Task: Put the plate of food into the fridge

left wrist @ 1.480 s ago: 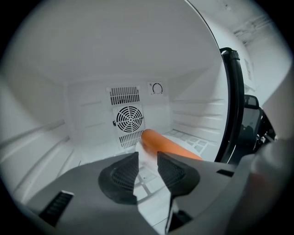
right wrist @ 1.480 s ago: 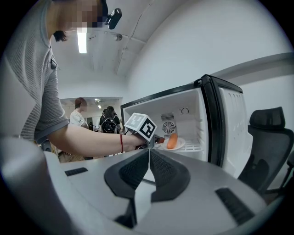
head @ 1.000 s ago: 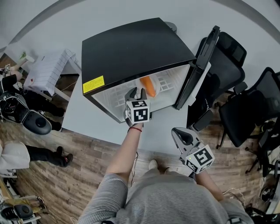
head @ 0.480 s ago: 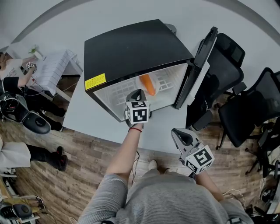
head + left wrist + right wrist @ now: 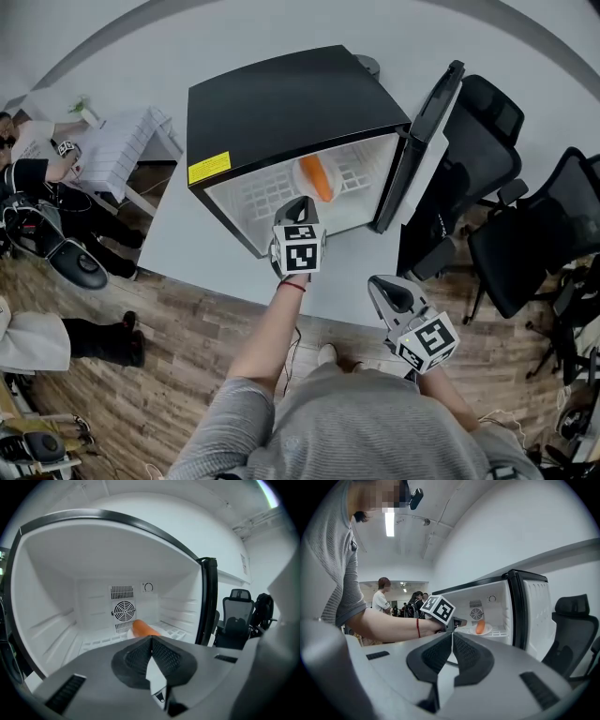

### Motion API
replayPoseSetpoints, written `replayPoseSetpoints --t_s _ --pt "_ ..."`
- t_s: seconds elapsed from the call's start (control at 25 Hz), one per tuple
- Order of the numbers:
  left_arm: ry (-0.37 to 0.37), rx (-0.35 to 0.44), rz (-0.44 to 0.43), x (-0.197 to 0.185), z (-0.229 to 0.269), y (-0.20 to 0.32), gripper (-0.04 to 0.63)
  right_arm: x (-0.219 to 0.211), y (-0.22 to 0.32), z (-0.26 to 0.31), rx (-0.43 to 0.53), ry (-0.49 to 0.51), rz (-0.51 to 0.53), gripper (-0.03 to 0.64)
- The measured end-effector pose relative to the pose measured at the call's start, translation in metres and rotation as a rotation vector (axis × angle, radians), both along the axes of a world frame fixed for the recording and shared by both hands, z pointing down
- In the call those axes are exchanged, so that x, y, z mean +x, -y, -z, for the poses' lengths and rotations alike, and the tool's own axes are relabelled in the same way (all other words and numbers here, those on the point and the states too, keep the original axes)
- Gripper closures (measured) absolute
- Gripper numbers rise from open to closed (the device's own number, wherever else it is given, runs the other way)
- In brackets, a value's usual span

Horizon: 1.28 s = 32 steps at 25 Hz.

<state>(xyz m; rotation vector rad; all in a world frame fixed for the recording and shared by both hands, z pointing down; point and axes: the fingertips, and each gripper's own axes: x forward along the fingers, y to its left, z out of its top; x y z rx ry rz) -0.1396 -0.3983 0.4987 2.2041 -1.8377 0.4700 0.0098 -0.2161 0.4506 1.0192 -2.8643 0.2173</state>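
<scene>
fridge: 1 | plate: 1 | orange food: 1 | hand-held grippers: 2 | office chairs: 2

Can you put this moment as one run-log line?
plate: inside fridge | door: open | left gripper: shut, empty | right gripper: shut, empty

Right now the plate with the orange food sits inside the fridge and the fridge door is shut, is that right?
Not quite: the fridge door is open, swung out to the side, as the head view shows. The plate with the orange food does sit inside the fridge.
</scene>
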Motion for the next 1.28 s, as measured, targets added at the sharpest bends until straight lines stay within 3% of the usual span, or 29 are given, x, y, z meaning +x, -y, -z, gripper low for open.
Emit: replayPoseSetpoints --t_s 0.36,0.84,1.28 --pt "0.003 0.031 -0.035 0.027 0.013 -0.044 0.584 0.011 -0.016 0.007 0.017 0.019 0.010 0.601" --pt "-0.059 0.102 -0.104 0.075 0.041 -0.134 0.584 0.032 -0.044 0.009 0.023 0.038 0.031 0.601" --pt "-0.102 0.096 -0.150 0.115 0.040 -0.210 0.584 0.043 -0.064 0.011 0.035 0.048 0.070 0.601"
